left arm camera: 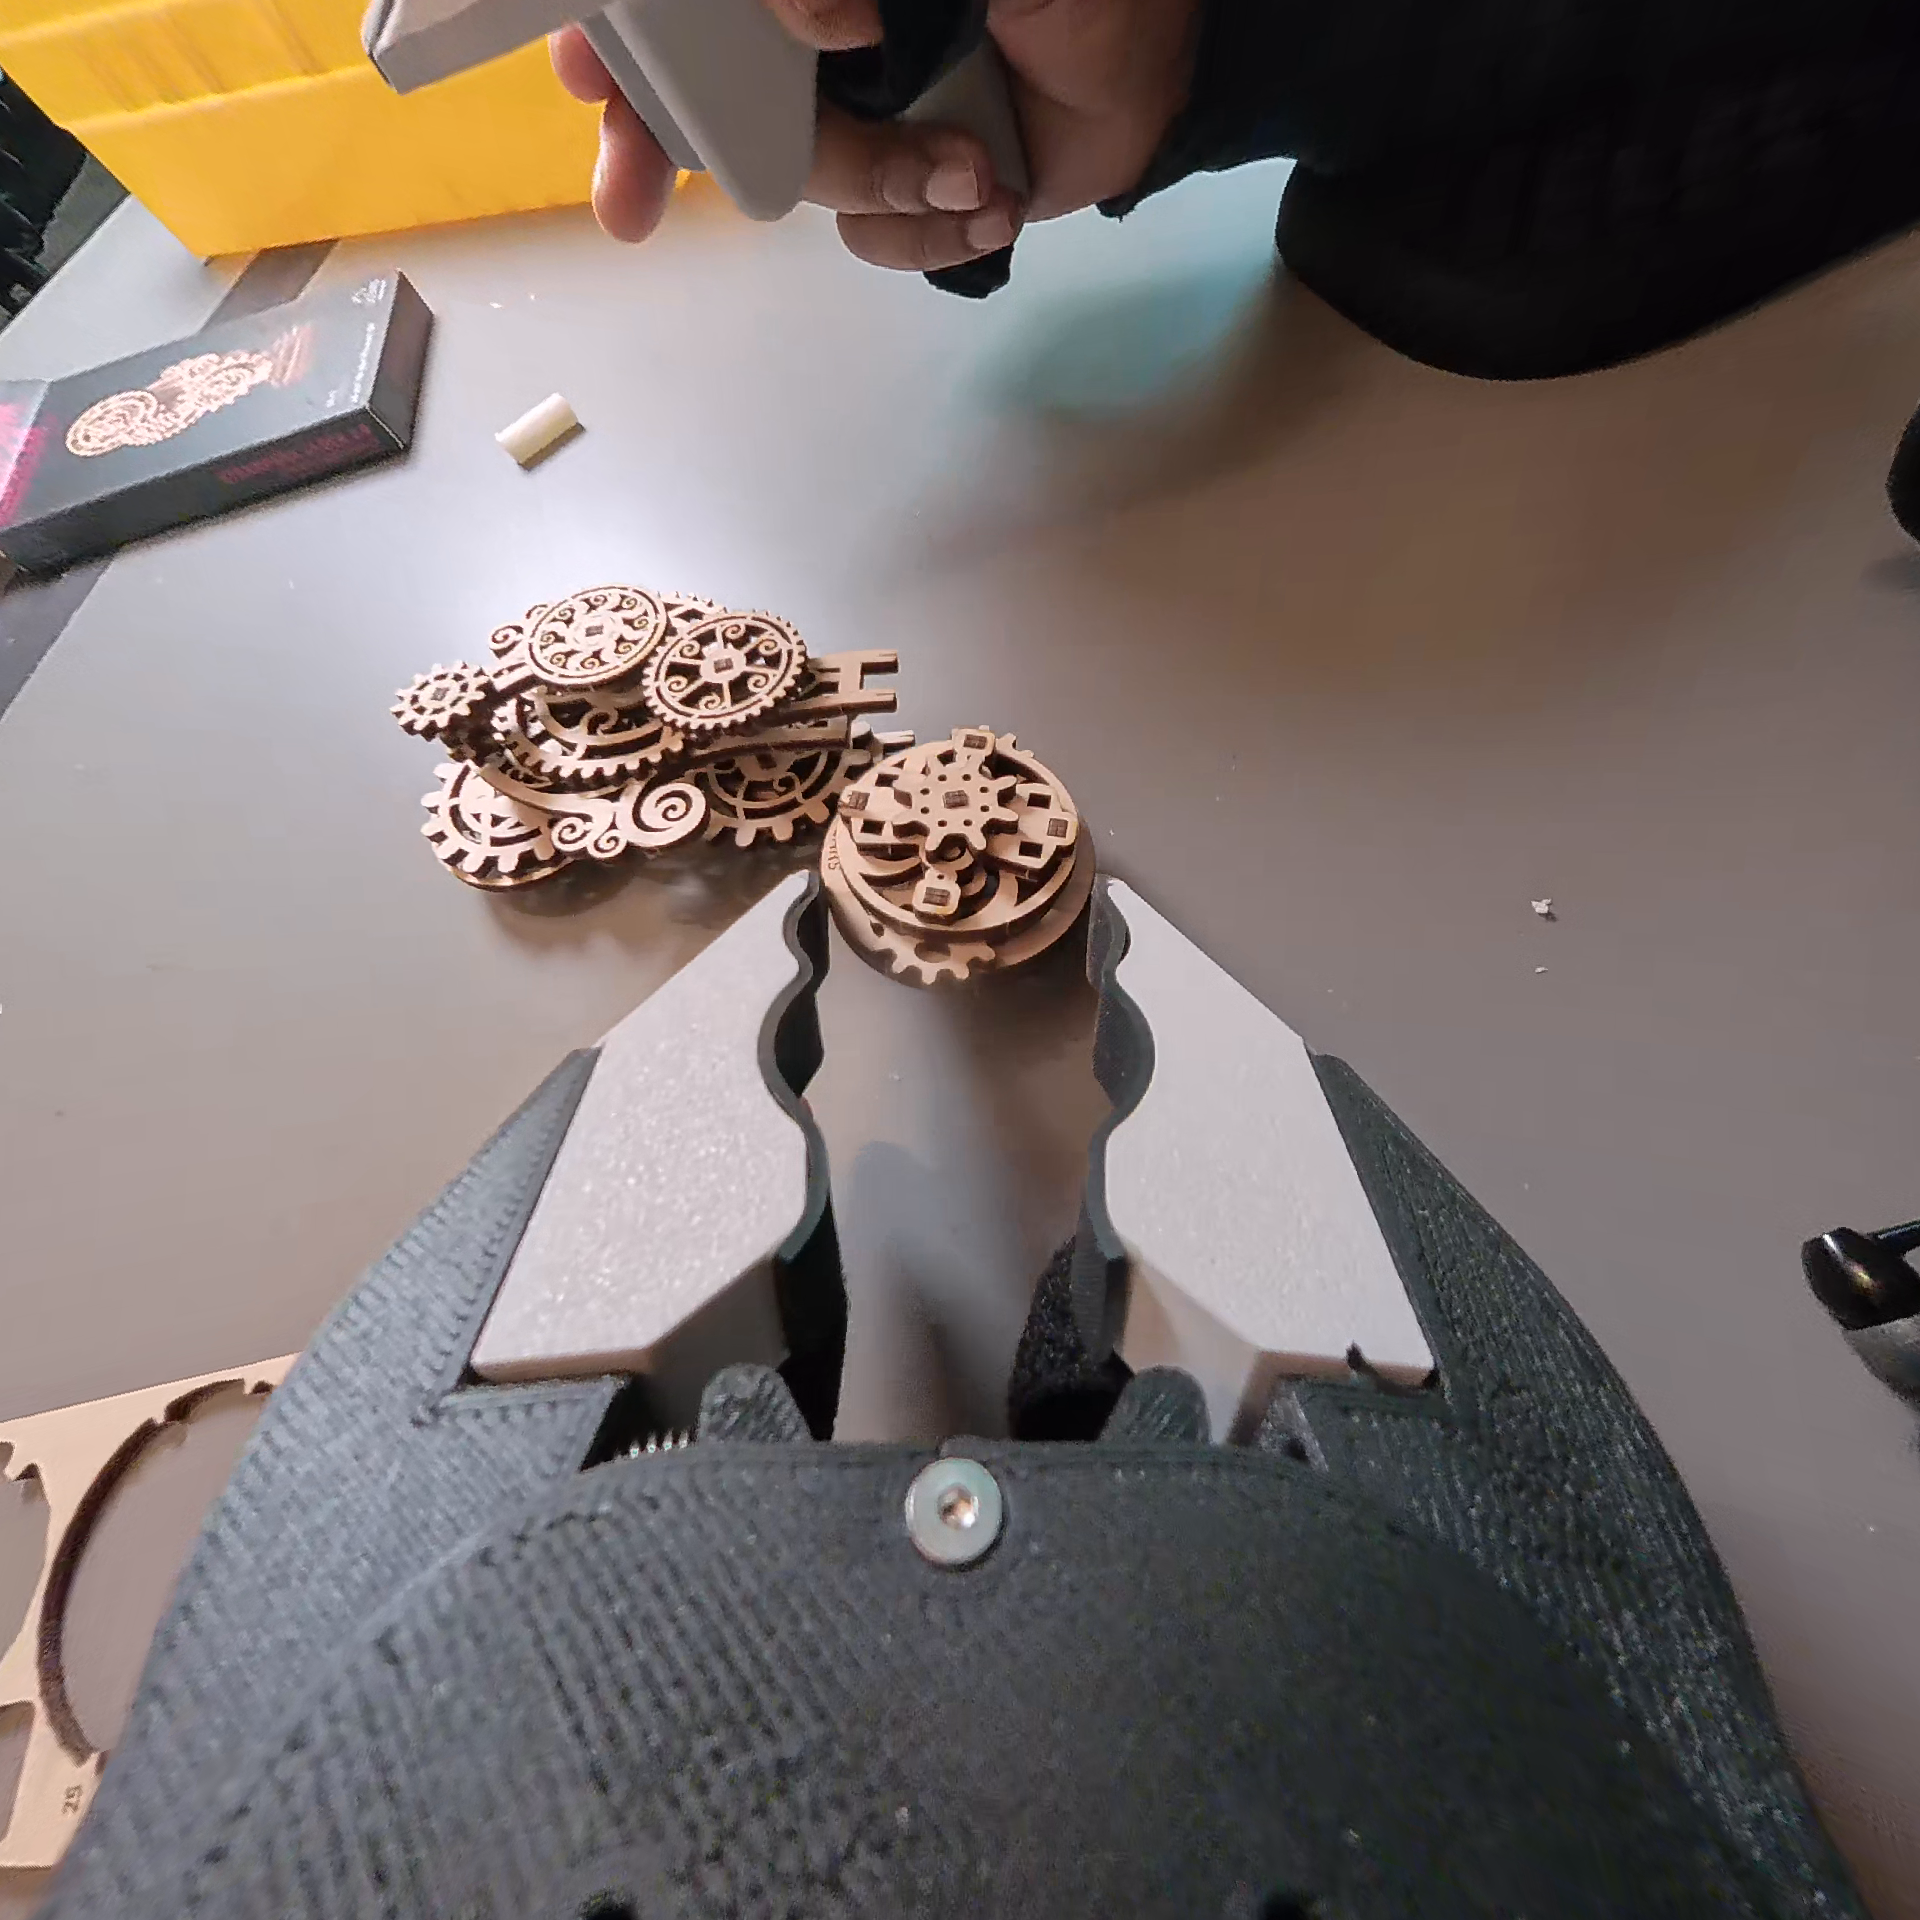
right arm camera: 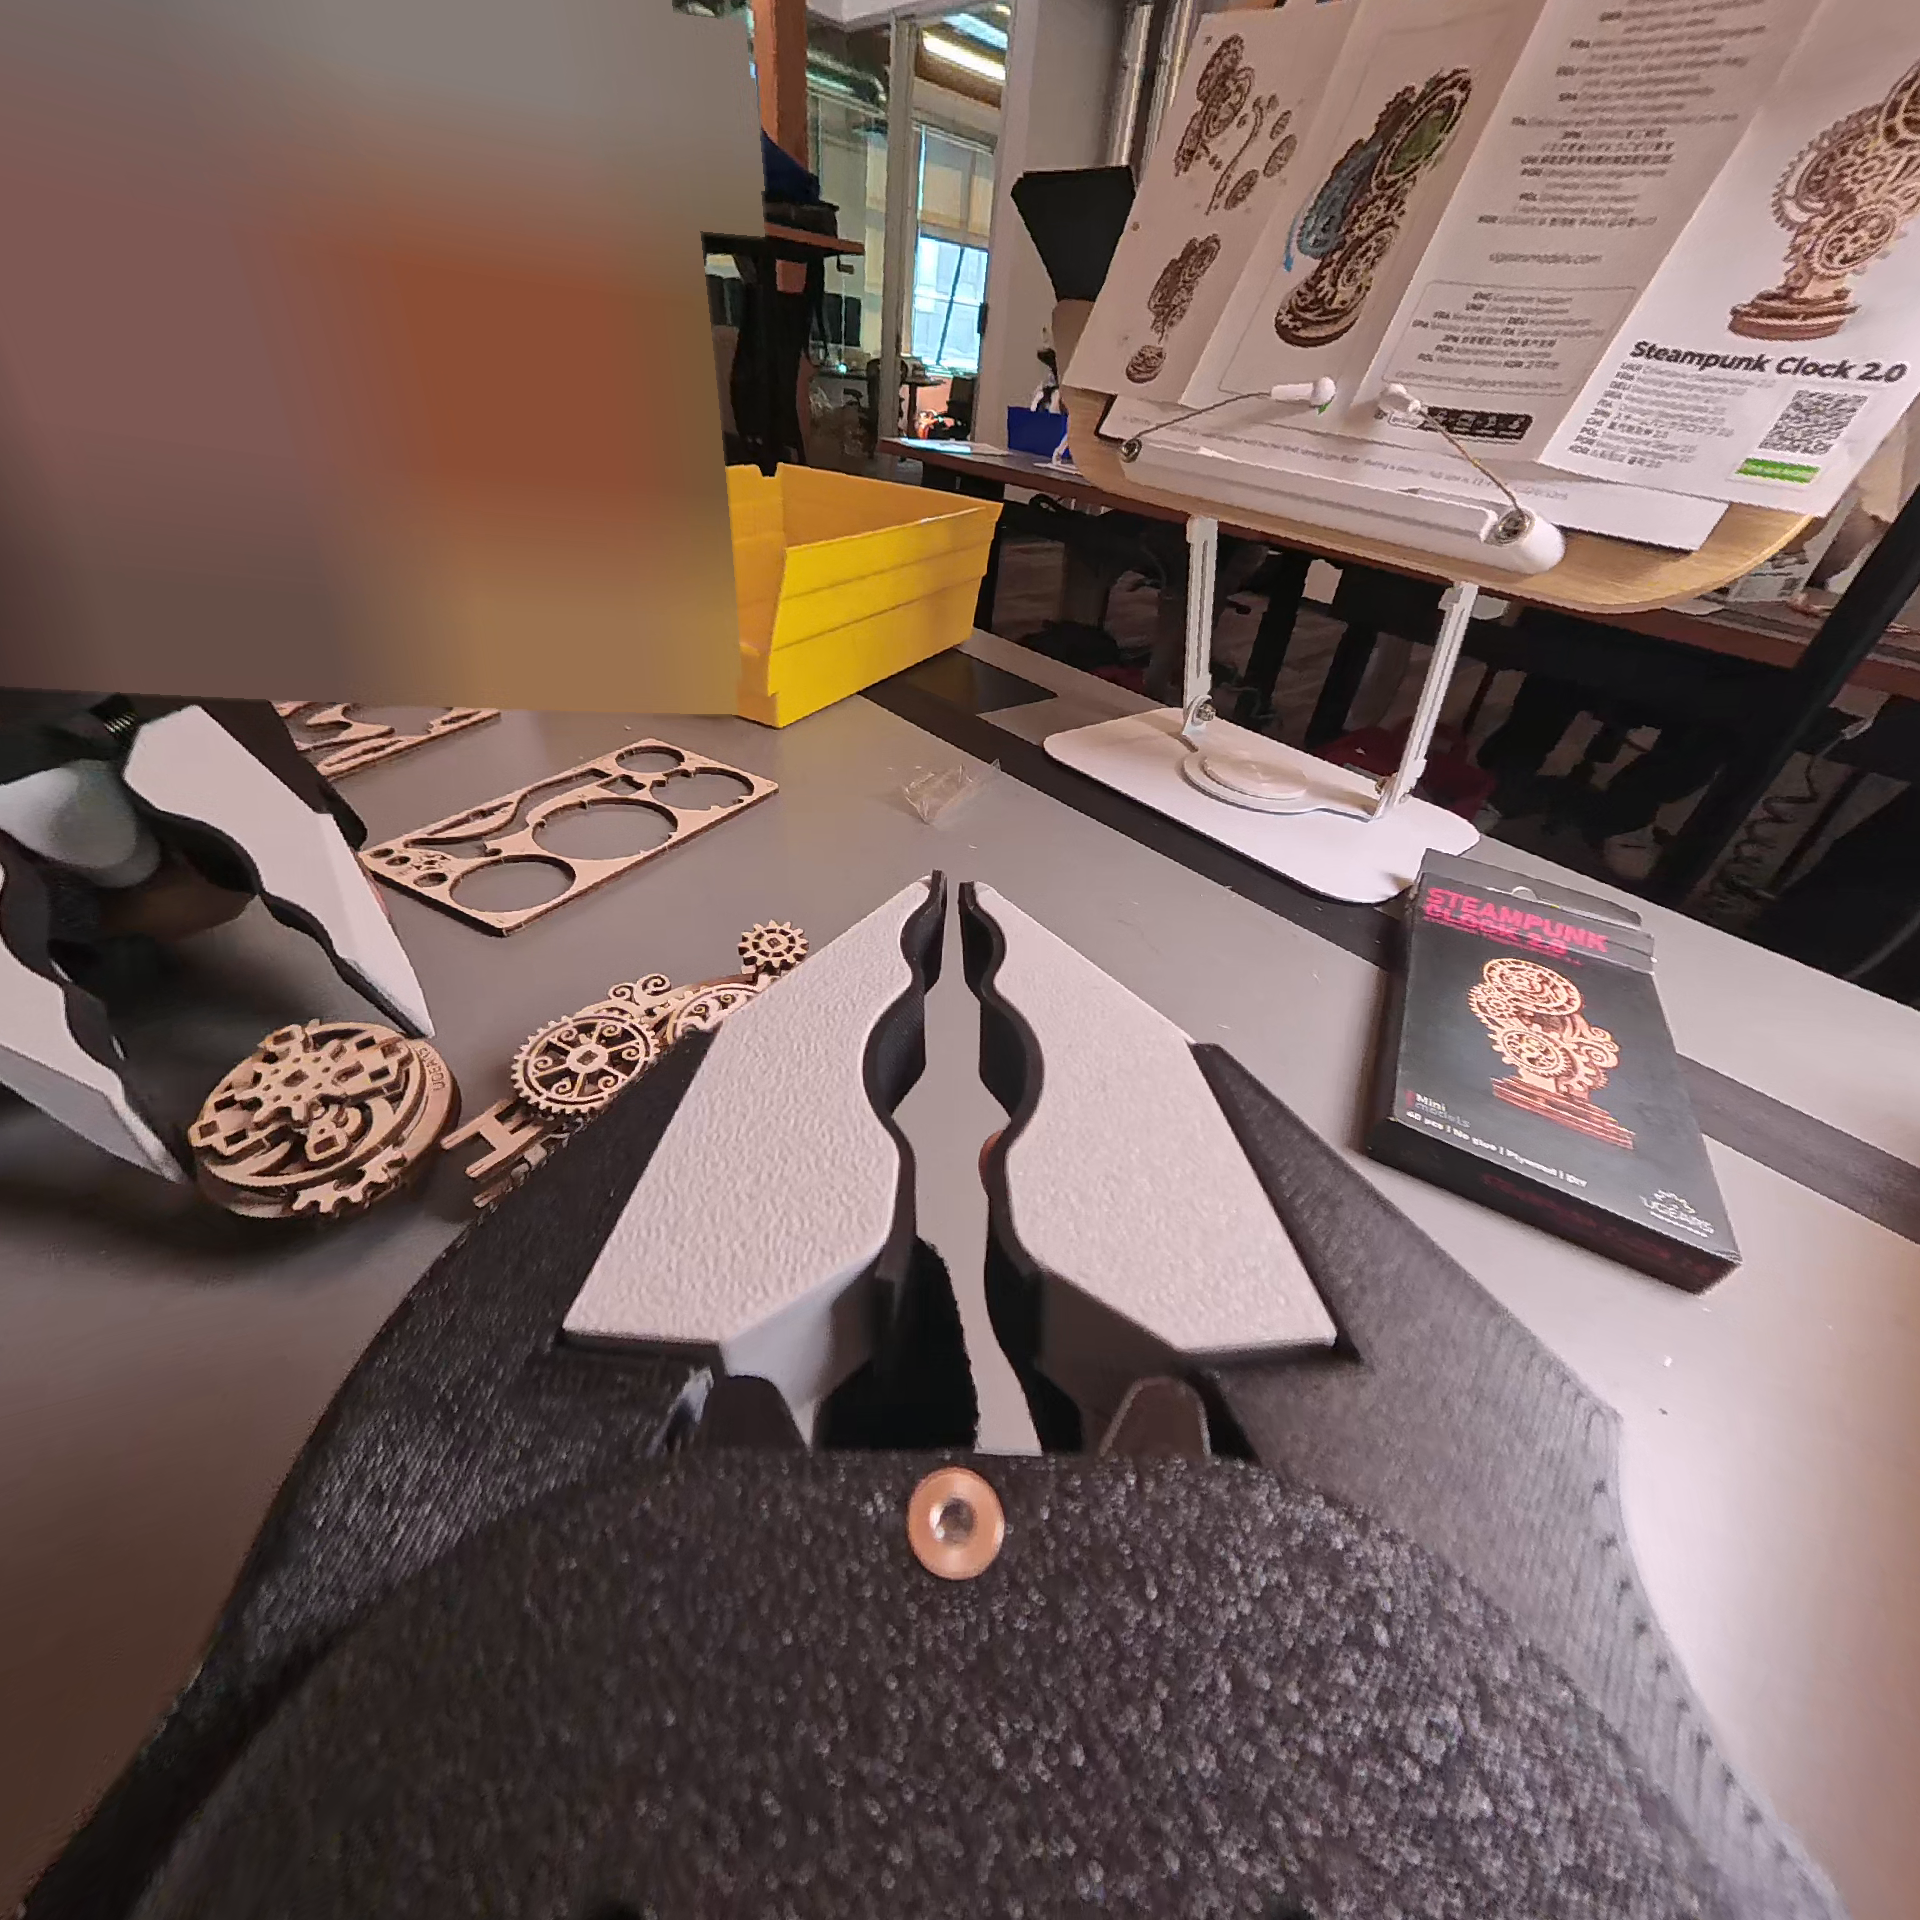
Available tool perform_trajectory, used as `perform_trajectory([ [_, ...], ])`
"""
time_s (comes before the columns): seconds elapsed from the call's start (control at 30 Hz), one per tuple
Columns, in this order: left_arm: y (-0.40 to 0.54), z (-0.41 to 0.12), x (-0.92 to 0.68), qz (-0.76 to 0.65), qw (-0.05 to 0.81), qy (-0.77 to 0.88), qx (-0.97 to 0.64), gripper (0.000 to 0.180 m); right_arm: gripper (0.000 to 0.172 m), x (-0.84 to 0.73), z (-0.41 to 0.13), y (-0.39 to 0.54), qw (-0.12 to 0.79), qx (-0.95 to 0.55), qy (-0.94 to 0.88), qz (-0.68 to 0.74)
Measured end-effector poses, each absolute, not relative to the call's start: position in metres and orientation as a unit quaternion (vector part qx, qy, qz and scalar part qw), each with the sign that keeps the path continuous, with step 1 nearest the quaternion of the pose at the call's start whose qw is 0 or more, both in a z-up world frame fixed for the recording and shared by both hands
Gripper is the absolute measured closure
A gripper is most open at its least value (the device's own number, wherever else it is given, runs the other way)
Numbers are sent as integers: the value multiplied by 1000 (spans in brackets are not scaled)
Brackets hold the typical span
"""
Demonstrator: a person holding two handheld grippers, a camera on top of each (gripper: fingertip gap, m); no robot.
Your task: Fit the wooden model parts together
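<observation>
Nearest the lens in the left wrist view, the left claw [left arm camera: 958, 914] is closed around a round wooden disc [left arm camera: 956, 862] at mid-frame, with one pad laid against each side of its rim. The disc is probably being gripped this way so that it can be steadied or lifted towards its mate. Just to its left, the gear assembly [left arm camera: 623, 748] is left lying flat on the grey desk [left arm camera: 1351, 727], its forked tabs turned towards the disc, seemingly ready to be slotted in.

In the right wrist view, an emptied wooden sheet [right arm camera: 571, 831] is seen at the left. The right claw [right arm camera: 952, 904] is held at centre, closed on nothing and clear of the parts, apparently kept in reserve. A black box [right arm camera: 1538, 1070] is set at the right. Behind them, a yellow bin [right arm camera: 862, 592] and a propped instruction sheet [right arm camera: 1455, 260] are seen, with a workshop room with windows beyond.
</observation>
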State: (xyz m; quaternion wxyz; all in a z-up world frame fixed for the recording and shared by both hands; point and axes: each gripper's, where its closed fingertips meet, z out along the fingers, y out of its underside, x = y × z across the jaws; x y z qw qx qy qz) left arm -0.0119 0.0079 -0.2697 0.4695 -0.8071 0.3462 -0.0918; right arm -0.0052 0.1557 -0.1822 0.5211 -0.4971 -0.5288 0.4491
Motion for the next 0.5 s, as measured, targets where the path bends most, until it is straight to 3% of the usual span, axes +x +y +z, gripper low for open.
perform_trajectory([
  [0.5, 7, -254, -11, -74, 500, 349, -789, 132, 171, -7, -183, 142, 521, -466, -558, 447],
])
